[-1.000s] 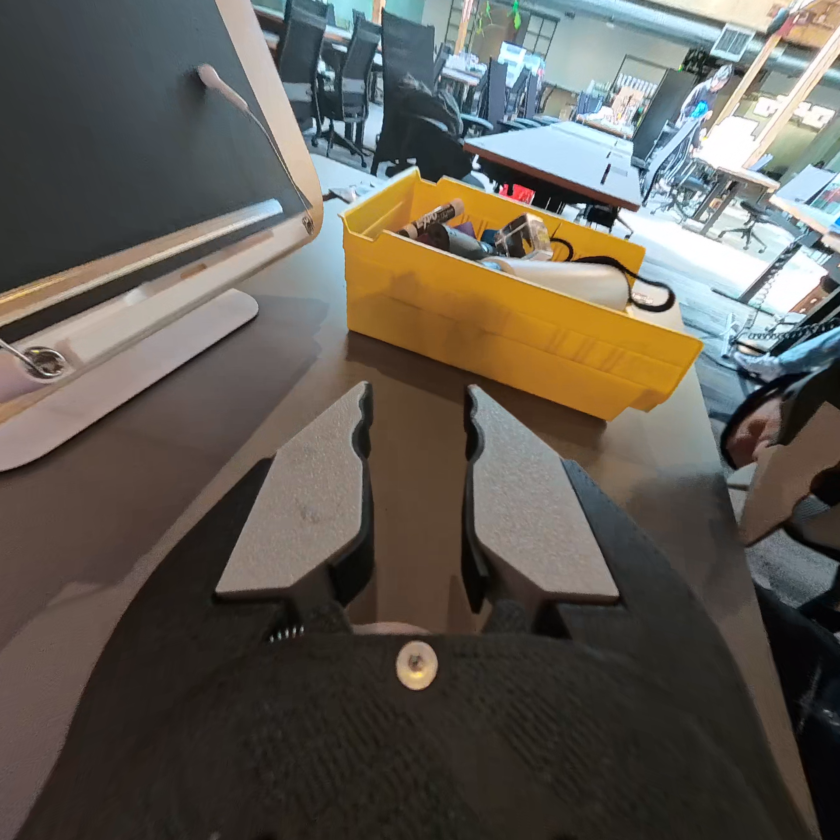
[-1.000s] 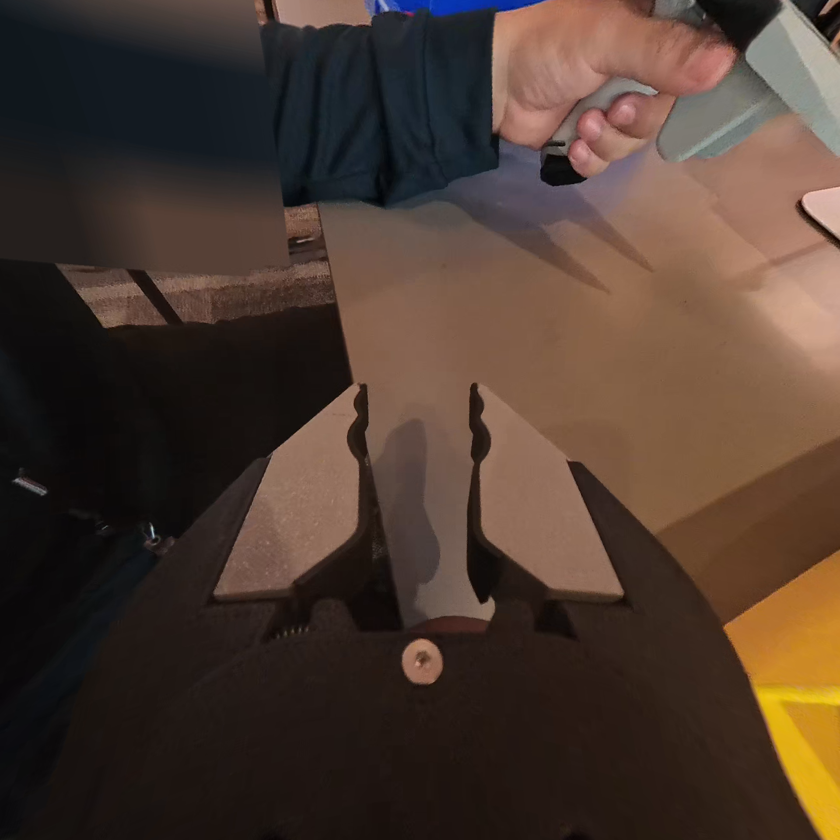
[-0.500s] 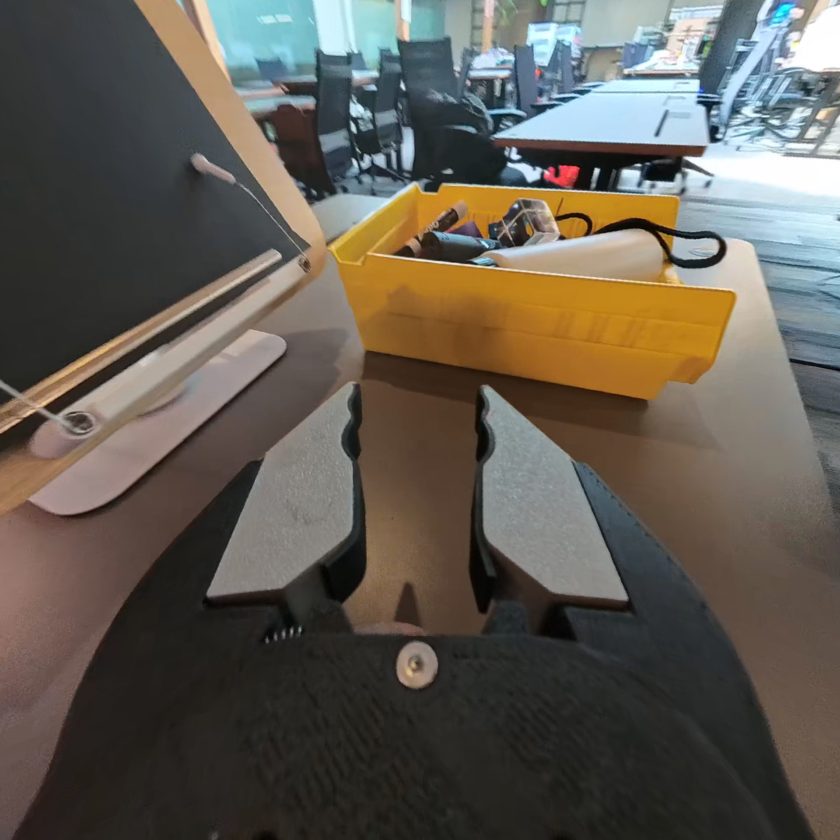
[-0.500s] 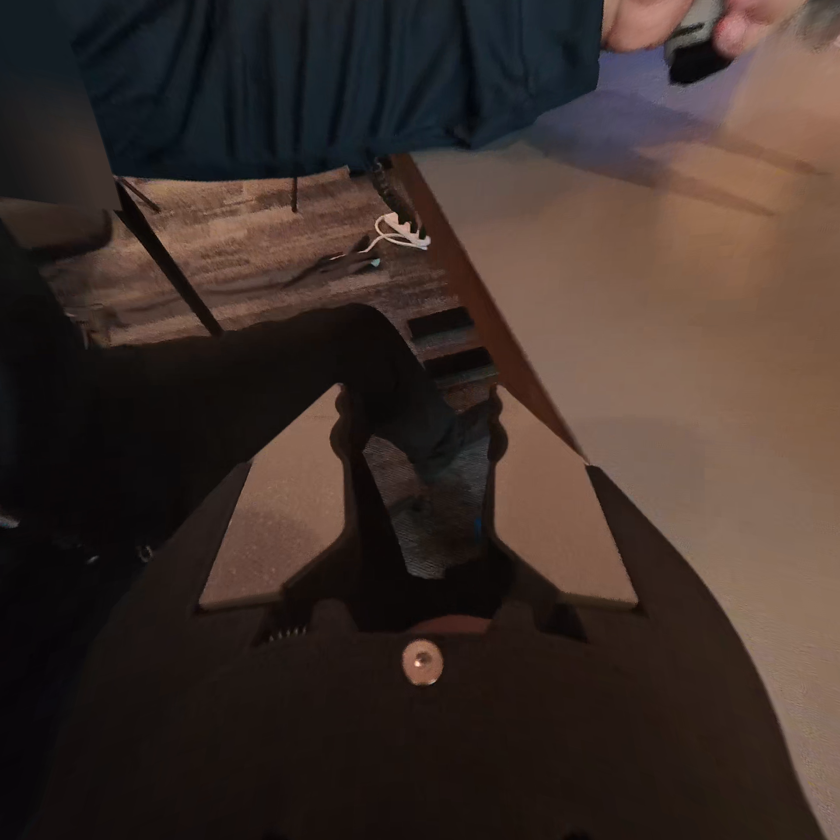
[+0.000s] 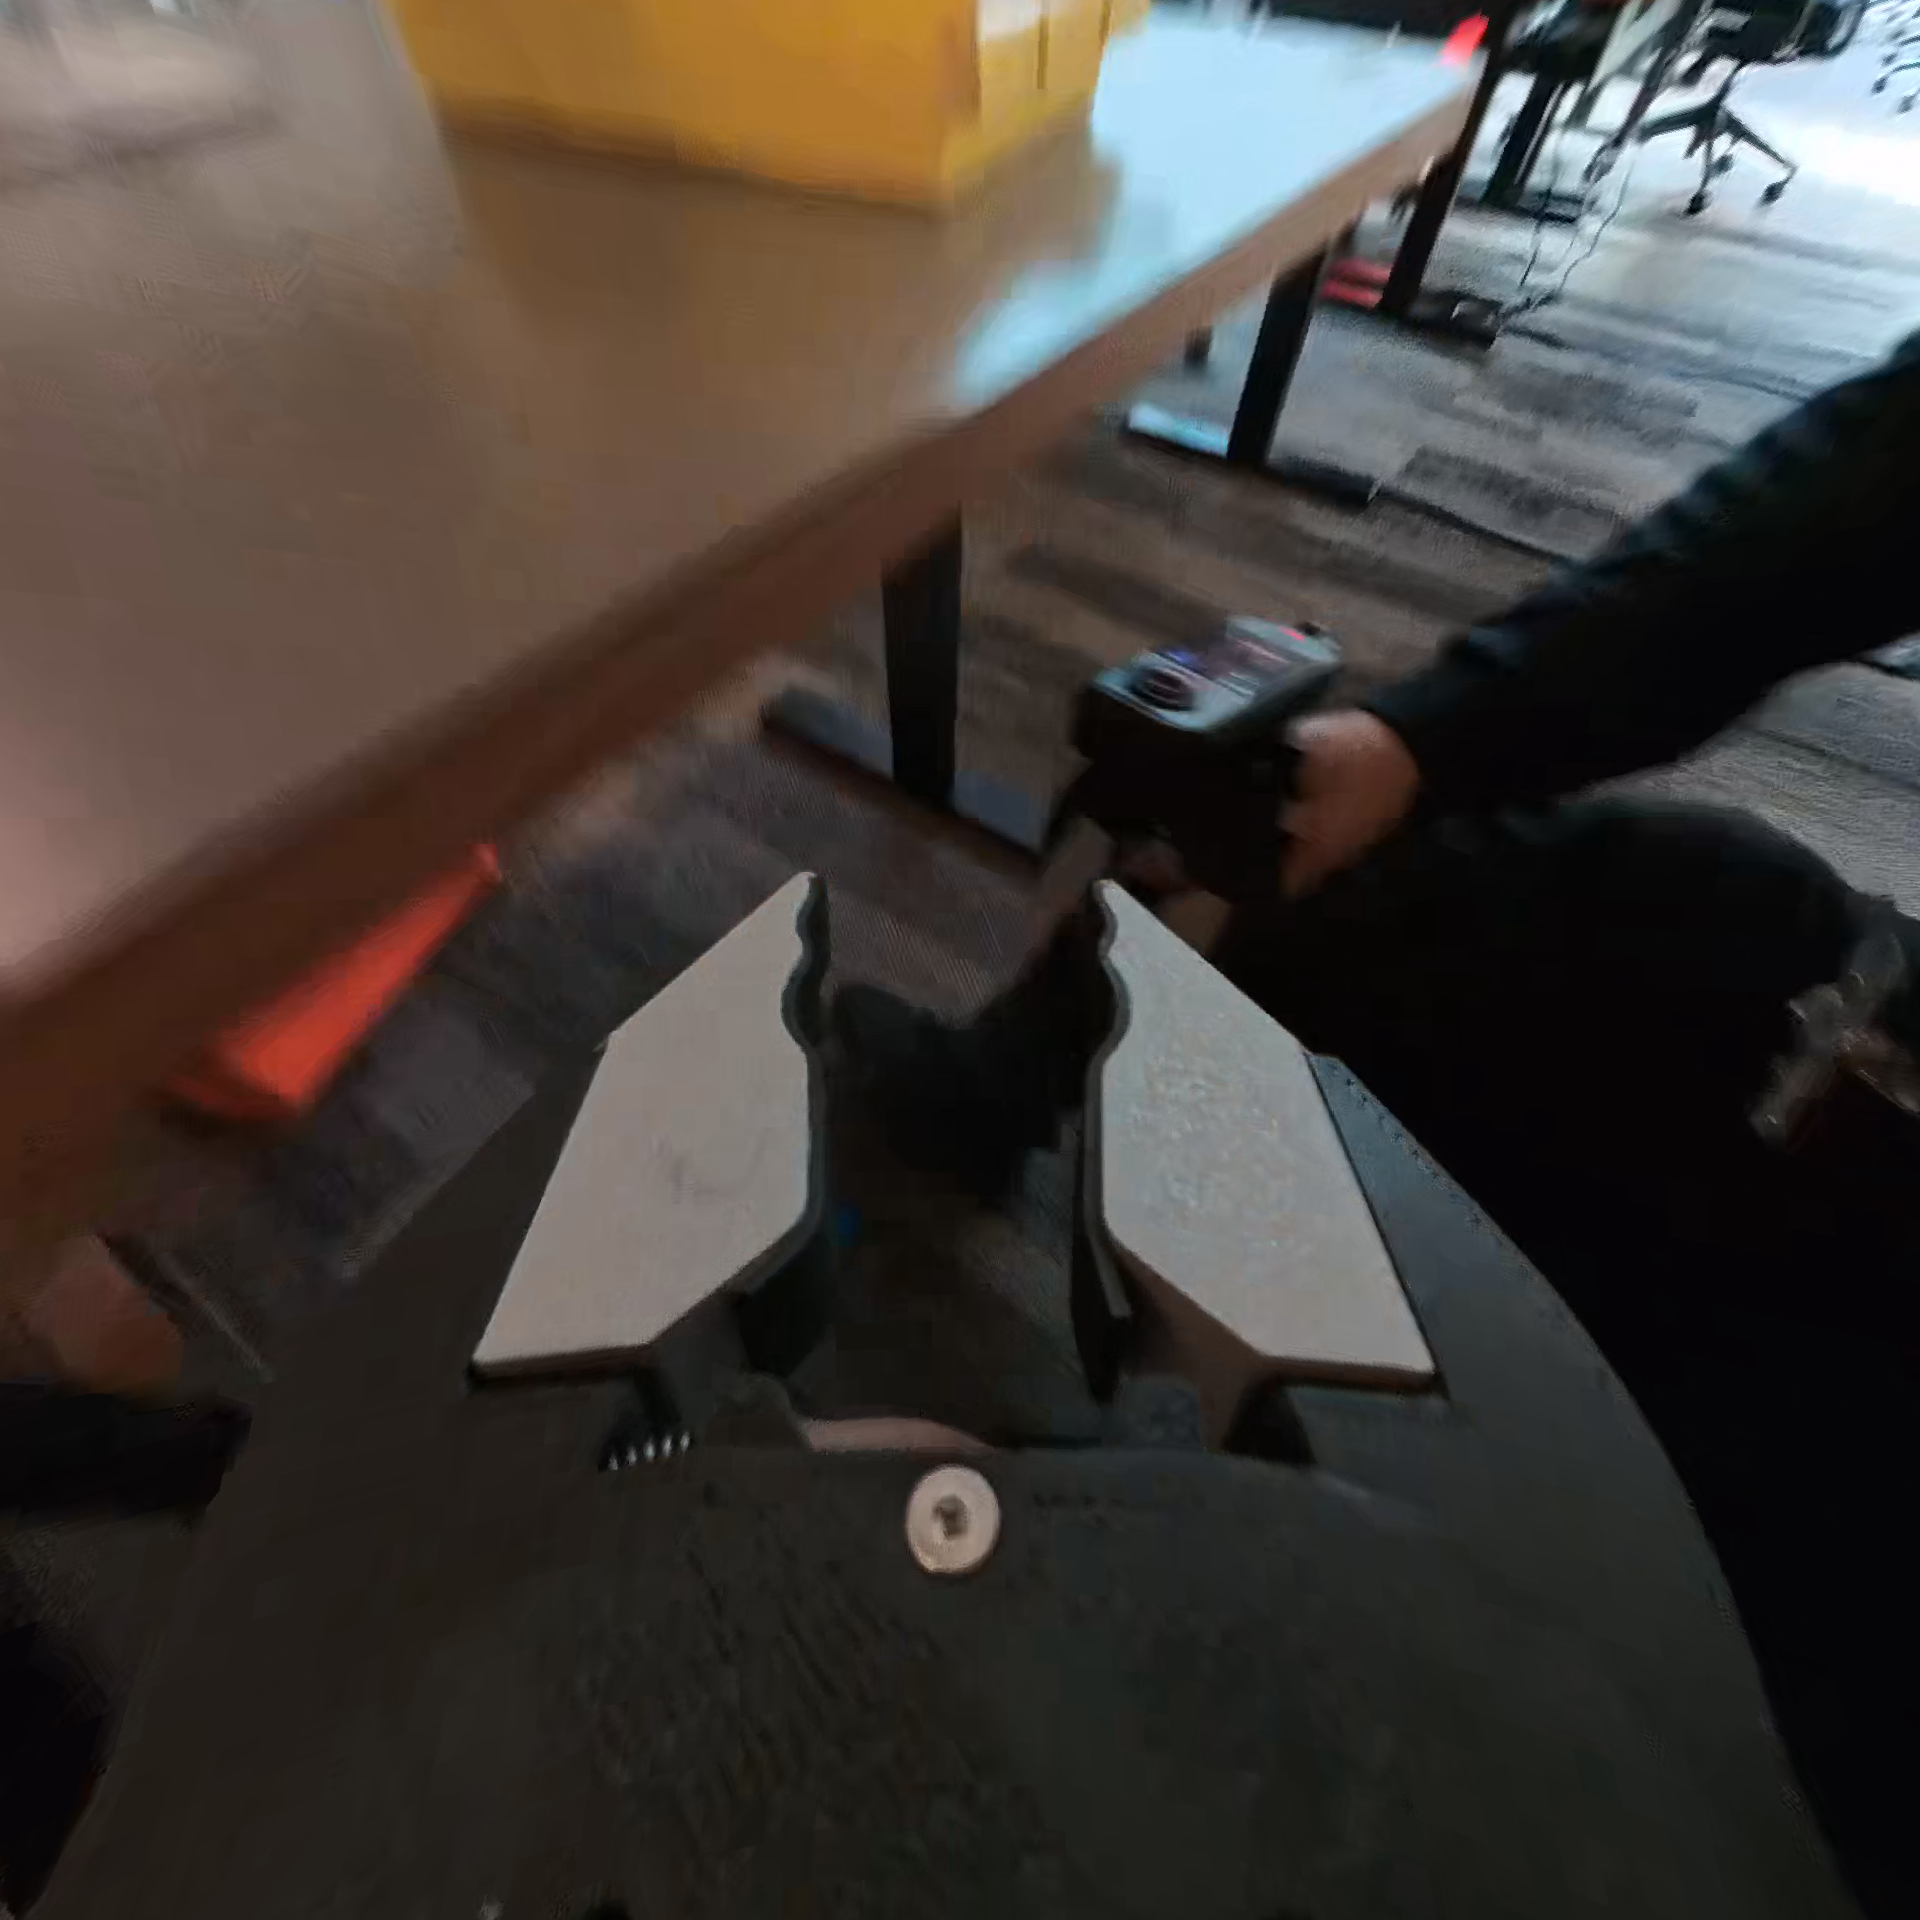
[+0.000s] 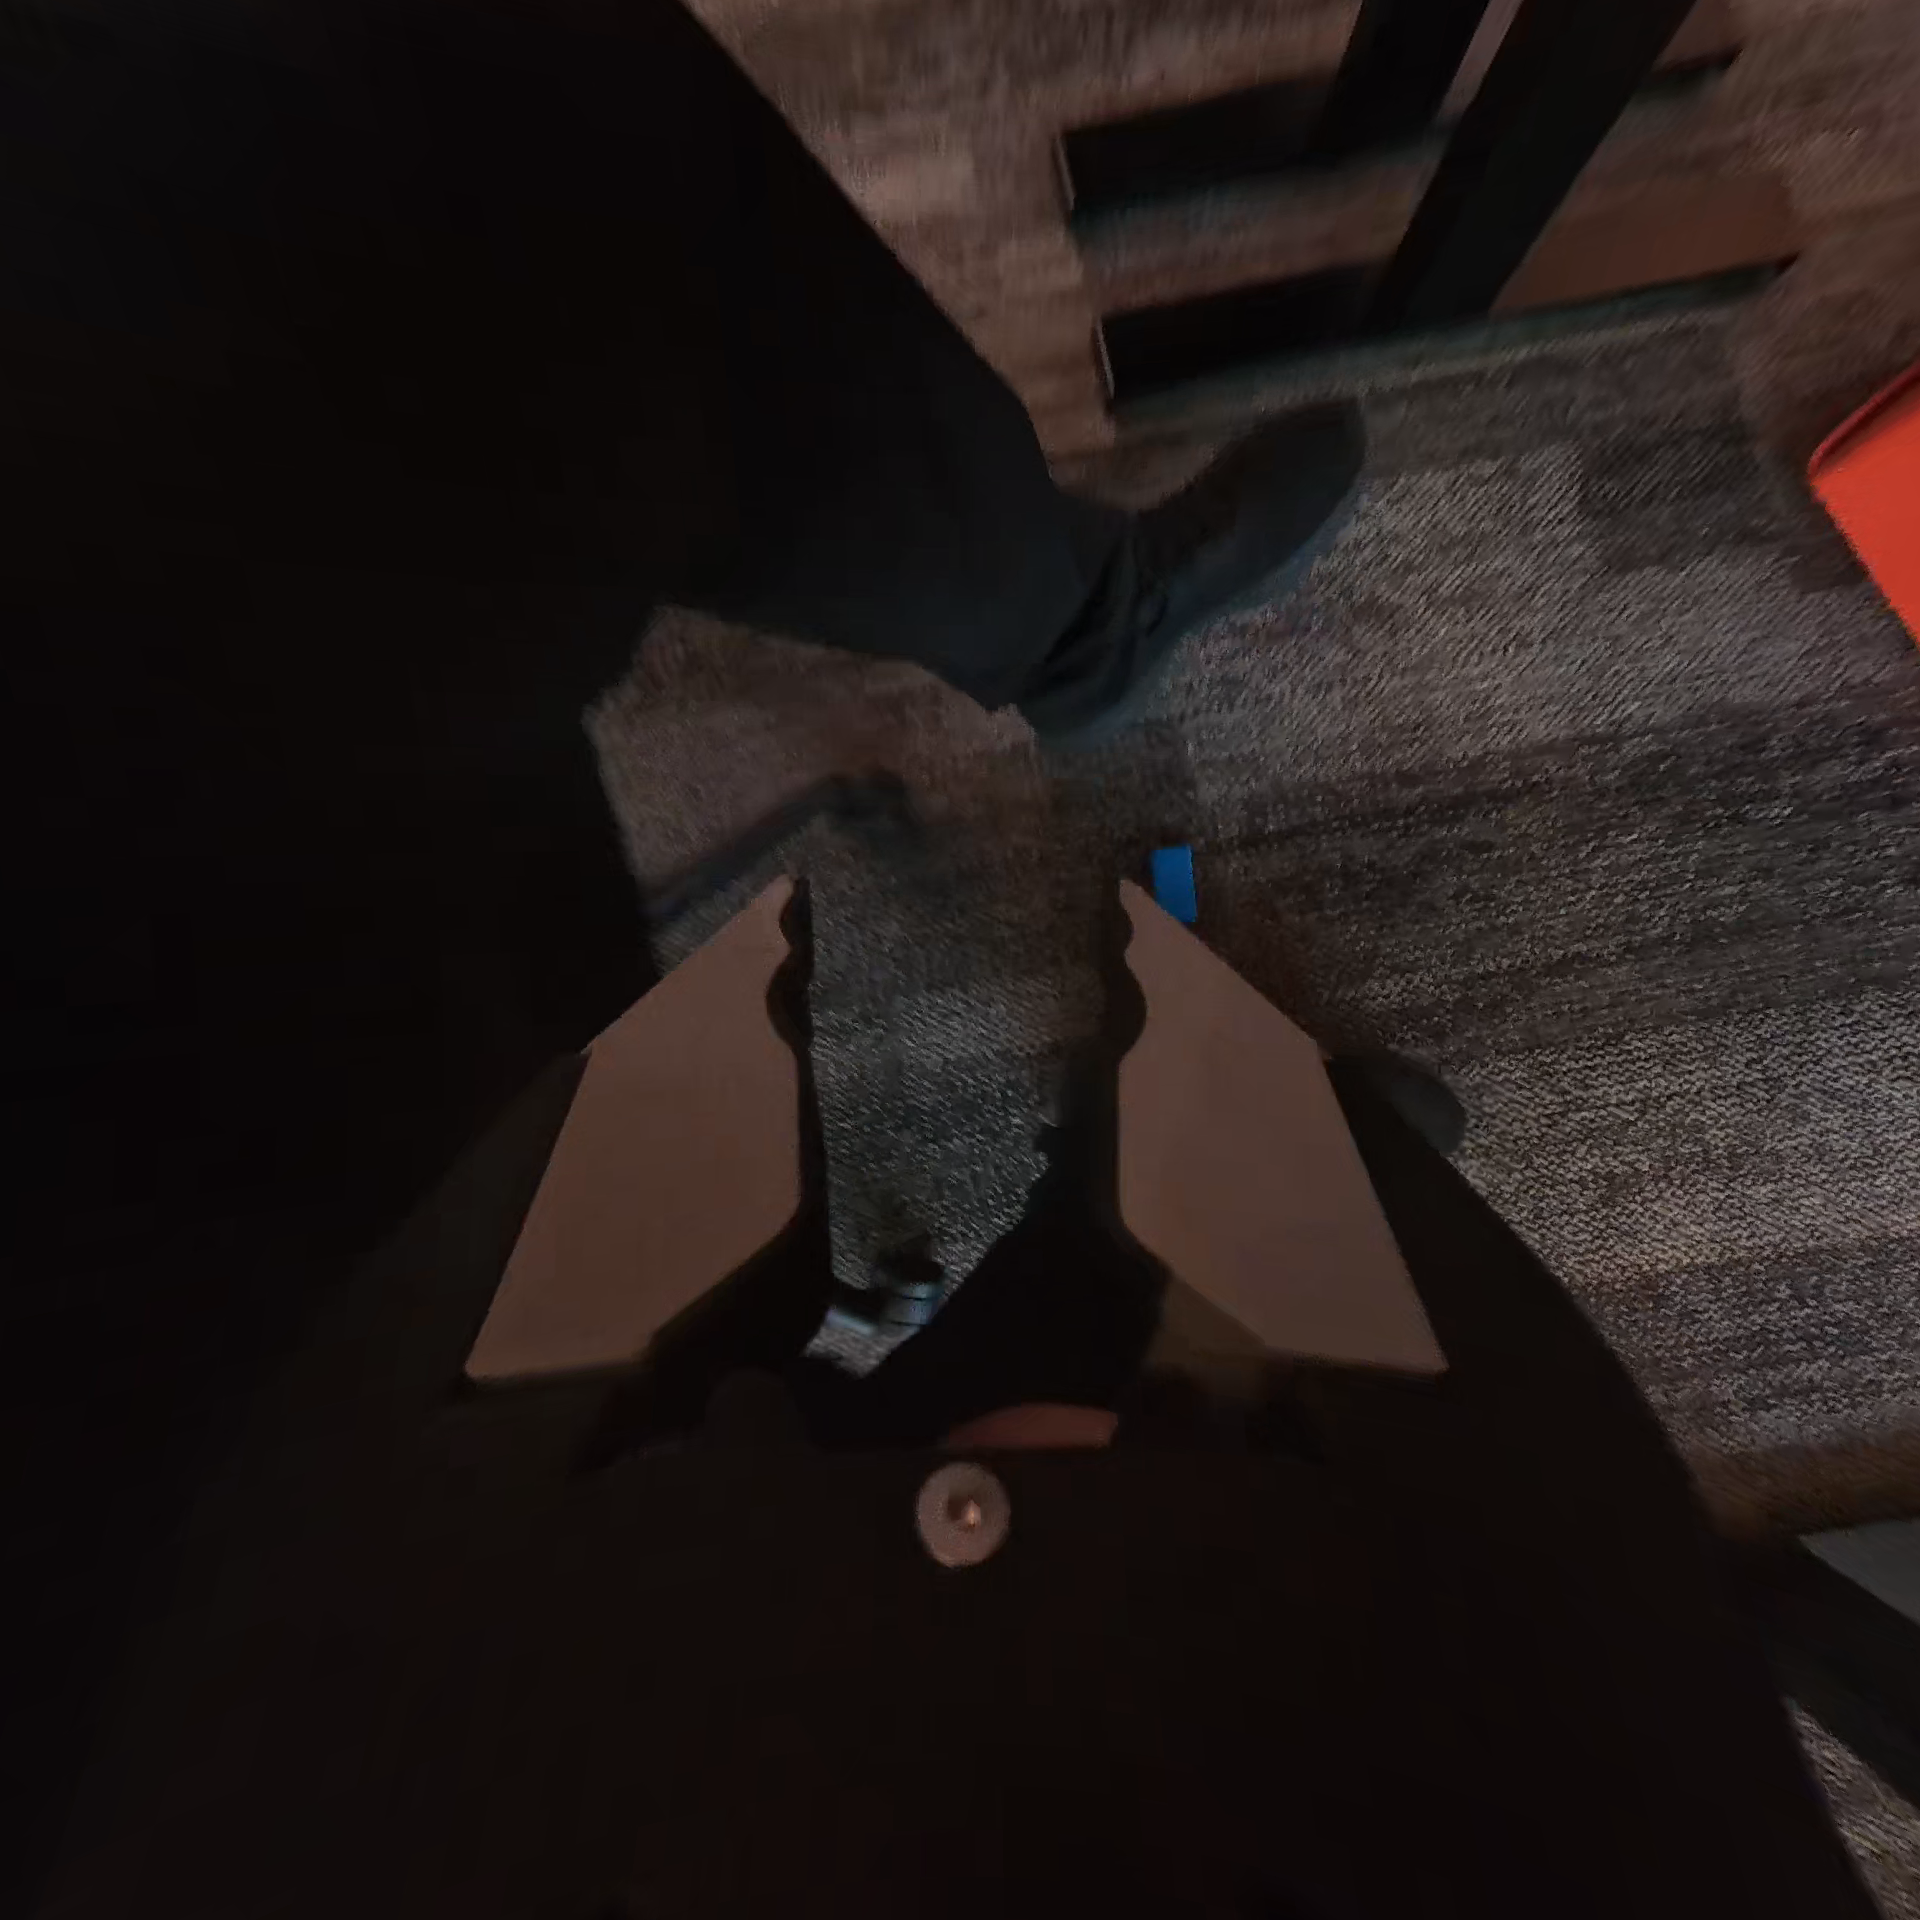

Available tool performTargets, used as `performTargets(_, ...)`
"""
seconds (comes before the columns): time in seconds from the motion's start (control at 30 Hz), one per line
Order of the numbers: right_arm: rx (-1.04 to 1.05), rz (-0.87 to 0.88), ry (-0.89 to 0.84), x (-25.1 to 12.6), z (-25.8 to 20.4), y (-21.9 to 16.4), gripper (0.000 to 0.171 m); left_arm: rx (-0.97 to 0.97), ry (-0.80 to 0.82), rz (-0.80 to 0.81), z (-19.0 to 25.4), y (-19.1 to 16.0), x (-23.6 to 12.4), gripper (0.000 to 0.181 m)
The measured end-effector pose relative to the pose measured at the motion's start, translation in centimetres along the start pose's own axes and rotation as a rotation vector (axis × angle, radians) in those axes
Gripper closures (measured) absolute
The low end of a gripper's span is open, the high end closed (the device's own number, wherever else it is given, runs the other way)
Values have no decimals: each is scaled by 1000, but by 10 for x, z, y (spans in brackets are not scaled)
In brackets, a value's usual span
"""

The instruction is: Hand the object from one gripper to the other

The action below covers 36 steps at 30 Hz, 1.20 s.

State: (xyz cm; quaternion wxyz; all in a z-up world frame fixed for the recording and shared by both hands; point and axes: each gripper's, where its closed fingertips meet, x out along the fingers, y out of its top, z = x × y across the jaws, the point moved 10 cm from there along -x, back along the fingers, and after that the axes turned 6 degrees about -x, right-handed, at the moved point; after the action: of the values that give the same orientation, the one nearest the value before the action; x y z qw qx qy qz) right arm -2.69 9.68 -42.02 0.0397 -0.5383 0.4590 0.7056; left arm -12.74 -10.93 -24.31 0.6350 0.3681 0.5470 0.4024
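Observation:
My left gripper (image 5: 956, 914) is open and empty, tilted down past the table's near edge toward the carpet. Beyond it the other gripper (image 5: 1195, 769) shows in a person's hand, low beside the table. My right gripper (image 6: 956, 904) is open and empty, pointing down at grey carpet (image 6: 1455, 831). A small blue object (image 6: 1174, 881) lies on the carpet just past its right fingertip. The yellow bin (image 5: 748, 83) sits on the table at the top of the left wrist view, blurred.
The brown table (image 5: 364, 416) slants across the upper left with black legs (image 5: 920, 675) below. An orange object (image 5: 343, 997) sits under the table edge and shows in the right wrist view (image 6: 1870, 499). A person's dark leg and shoe (image 6: 1247, 488) stand on the carpet.
Both grippers have swung off the tabletop and tilted down toward the floor. The bin moved from the centre to the top of the left wrist view. Both stayed open and empty.

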Motion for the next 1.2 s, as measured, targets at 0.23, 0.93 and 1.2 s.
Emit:
performTargets(0.23, -4, -205, 19, 186, 59, -54, 123, -140, 302, -272, 36, -105, -75, 132)
performTargets(0.93, 35, -770, -8, 472, 140, -211, 138, -279, 642, -415, -13, -189, -126, 140)
performTargets(1.2, 113, -764, 39, 461, 134, -195, 157, -259, 579, -404, -8, -184, -119, 142)
